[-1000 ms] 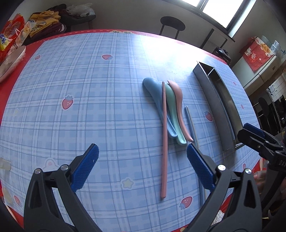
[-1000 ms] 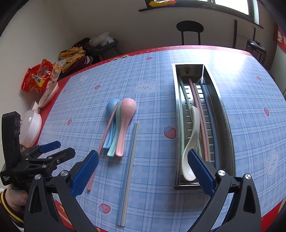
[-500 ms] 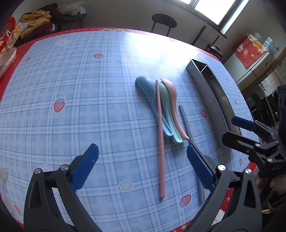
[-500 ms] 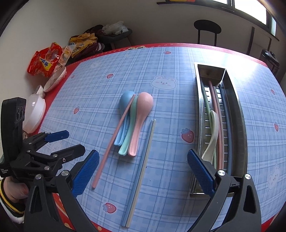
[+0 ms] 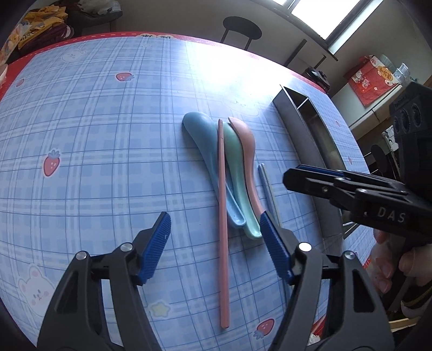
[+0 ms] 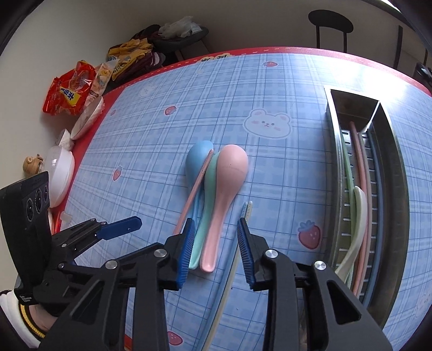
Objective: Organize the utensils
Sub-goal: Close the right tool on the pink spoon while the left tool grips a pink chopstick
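Blue [image 5: 199,135], green [image 5: 235,151] and pink [image 5: 247,140] spoons lie stacked side by side on the checked tablecloth. A pink chopstick [image 5: 222,216] rests along the blue spoon. My left gripper [image 5: 214,229] hovers over that chopstick; its jaws are closing with the chopstick between them, untouched. My right gripper [image 6: 216,243] straddles the handle end of the pink spoon [image 6: 232,167] and green spoon [image 6: 210,178]; its jaws are closing and the pads stand off the handles. A blue and a cream chopstick [image 6: 247,210] lie just right of them.
A steel tray [image 6: 399,189] at the right holds a white spoon [image 6: 356,216] and several chopsticks. Snack bags [image 6: 70,91] and white bowls [image 6: 60,172] crowd the table's left edge. A stool [image 6: 330,21] stands behind. A hand [image 5: 391,264] holds the right gripper.
Both grippers came closer to the spoons and lower. The right one swung left from the tray to the spoon handles. Both pairs of jaws narrowed, the right far more.
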The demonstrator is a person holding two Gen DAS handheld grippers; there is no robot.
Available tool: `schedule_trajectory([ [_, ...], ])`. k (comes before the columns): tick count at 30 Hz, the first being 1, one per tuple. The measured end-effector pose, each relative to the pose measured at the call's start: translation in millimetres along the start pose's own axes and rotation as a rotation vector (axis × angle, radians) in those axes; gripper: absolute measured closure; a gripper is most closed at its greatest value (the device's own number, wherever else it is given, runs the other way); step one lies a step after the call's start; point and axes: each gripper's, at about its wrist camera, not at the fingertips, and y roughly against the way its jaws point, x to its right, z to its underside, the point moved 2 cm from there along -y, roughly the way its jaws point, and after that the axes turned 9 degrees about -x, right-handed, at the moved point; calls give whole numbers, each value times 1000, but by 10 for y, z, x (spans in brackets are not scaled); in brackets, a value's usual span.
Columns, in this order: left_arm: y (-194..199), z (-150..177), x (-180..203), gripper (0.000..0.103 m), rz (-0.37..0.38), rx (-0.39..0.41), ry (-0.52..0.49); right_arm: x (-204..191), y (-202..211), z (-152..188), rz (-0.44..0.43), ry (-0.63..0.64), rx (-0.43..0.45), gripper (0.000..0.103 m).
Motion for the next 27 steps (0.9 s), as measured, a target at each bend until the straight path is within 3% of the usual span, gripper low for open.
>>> schedule_trajectory([
  [4, -115, 13, 68, 47, 14, -25, -18, -11, -166, -74, -8, -17, -38, 75],
  [10, -245, 19, 78, 69, 23, -50, -15, -9, -342, -161, 2, -44, -74, 76],
  [17, -231, 18, -7, 74, 16, -43, 1, -50, -427, -203, 54, -33, -81, 81],
  [27, -168, -24, -135, 75, -11, -20, 35, -69, -460, -213, 83, -14, -89, 83],
])
